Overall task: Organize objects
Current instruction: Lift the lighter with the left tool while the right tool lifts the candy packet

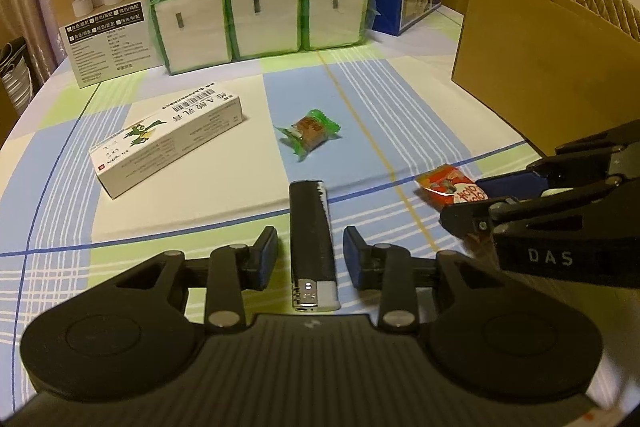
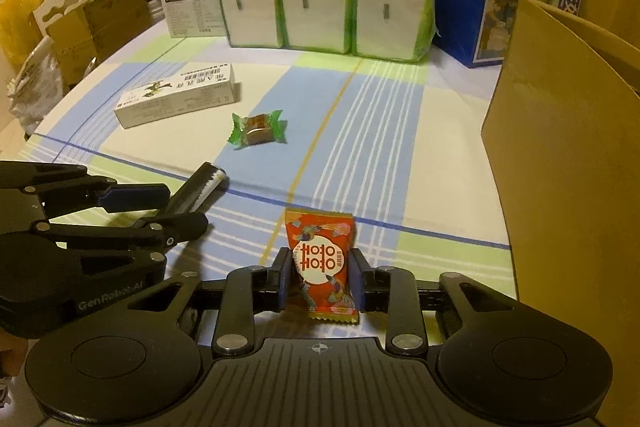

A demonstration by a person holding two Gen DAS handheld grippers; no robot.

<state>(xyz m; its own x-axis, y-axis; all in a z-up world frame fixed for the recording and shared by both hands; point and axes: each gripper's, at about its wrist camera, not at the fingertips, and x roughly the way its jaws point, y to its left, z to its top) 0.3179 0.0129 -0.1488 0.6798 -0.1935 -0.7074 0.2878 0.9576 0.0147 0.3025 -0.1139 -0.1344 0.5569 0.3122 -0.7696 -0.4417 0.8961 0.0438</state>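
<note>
L wrist: left tongs (image 1: 310, 254) wide, straddling black lighter (image 1: 312, 235) flat on bench (image 1: 200, 211), pads clear of it. Green candy (image 1: 310, 138) at 12, white carton (image 1: 170, 141) at 10, red candy (image 1: 448, 189) at 2 in right tongs (image 1: 464, 203).

R wrist: right tongs (image 2: 322, 281) narrow, holding red candy (image 2: 322, 263). Lighter (image 2: 202, 191) at 10 between left tongs (image 2: 176, 207); cardboard box (image 2: 568, 147) at 2.

The table (image 1: 420, 99), under a blue, green and white checked cloth, carries a black lighter (image 1: 311, 239) between the left claw's (image 1: 310, 253) spread fingers. Ahead of that claw lie a green-wrapped candy (image 1: 310, 137) and, further left, a white carton (image 1: 168, 143). A red candy packet (image 2: 323, 263) sits between the right claw's (image 2: 322, 279) fingers. Tissue packs (image 1: 260, 19) and boxes line the far edge.
</note>
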